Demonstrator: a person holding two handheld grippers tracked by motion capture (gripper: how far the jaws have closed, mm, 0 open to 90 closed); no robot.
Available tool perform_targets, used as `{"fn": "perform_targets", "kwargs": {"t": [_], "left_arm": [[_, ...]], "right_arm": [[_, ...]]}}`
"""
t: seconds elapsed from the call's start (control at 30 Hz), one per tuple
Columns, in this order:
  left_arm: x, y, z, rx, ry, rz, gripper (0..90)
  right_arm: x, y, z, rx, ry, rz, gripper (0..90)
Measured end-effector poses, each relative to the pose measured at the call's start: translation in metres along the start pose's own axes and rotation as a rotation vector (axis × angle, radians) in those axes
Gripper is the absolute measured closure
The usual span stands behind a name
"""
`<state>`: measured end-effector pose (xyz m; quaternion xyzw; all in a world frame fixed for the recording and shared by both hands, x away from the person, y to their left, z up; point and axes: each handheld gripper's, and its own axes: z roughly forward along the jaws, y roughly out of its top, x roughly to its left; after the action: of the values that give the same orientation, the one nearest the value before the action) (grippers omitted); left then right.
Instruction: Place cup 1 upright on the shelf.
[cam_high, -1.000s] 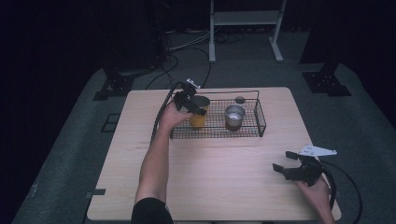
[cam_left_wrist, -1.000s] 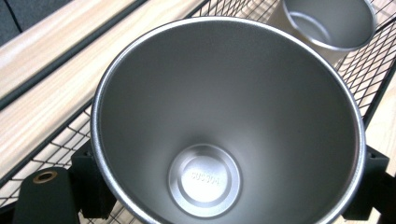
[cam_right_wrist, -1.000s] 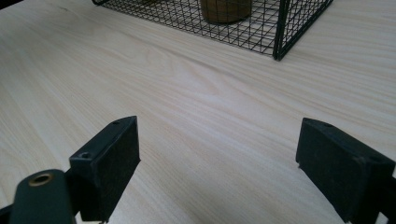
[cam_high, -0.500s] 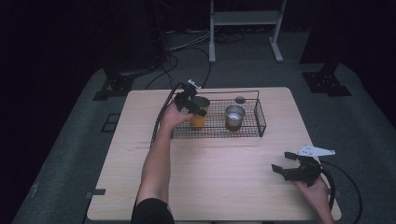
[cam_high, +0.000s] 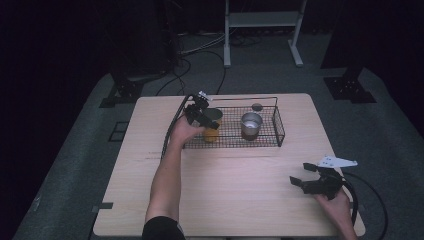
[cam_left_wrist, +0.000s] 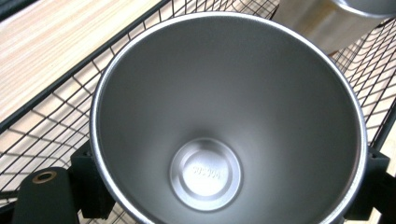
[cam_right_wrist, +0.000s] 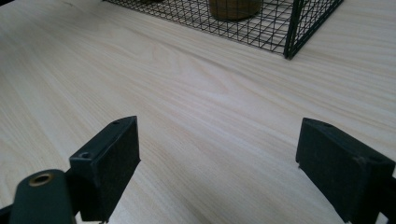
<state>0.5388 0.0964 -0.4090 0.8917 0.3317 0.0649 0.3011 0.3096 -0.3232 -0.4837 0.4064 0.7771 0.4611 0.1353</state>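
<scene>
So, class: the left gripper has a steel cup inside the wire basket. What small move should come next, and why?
Probably open the left gripper: the cup, clamped between its jaws, seems upright in the basket beside the second cup. Whether it rests on the mesh is unclear.

Looking along my right gripper (cam_right_wrist: 217, 163), I see its two black jaws standing wide apart with nothing between them, only pale wood grain of the tabletop (cam_right_wrist: 187, 93) below. Farther off, at the top, sits the corner of a black wire basket (cam_right_wrist: 289, 32) resting on the tabletop. Inside it, through the mesh, I make out the base of a yellowish-brown cup (cam_right_wrist: 233, 8).
</scene>
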Motion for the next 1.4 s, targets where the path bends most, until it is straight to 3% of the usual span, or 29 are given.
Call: {"fn": "perform_targets", "kwargs": {"t": [0.2,0.37,0.87,1.13,1.4], "left_arm": [[-0.001,-0.008,-0.002,0.004,0.015,0.011,13.6],[-0.001,-0.012,-0.006,-0.030,0.010,0.005,12.6],[-0.005,-0.013,-0.008,-0.030,0.017,0.016,6.5],[-0.006,-0.012,-0.015,-0.039,0.045,0.025,2.5],[-0.007,-0.013,-0.019,-0.043,0.036,0.026,2.3]], "right_arm": [[0.001,0.000,0.002,0.004,0.001,-0.006,12.6],[0.002,0.001,0.003,0.008,0.000,-0.006,12.6],[0.003,0.001,0.003,0.020,-0.009,-0.015,12.3],[0.004,0.001,0.006,0.030,-0.010,-0.022,11.3],[0.004,0.002,0.005,0.025,-0.014,-0.023,10.3]]}}
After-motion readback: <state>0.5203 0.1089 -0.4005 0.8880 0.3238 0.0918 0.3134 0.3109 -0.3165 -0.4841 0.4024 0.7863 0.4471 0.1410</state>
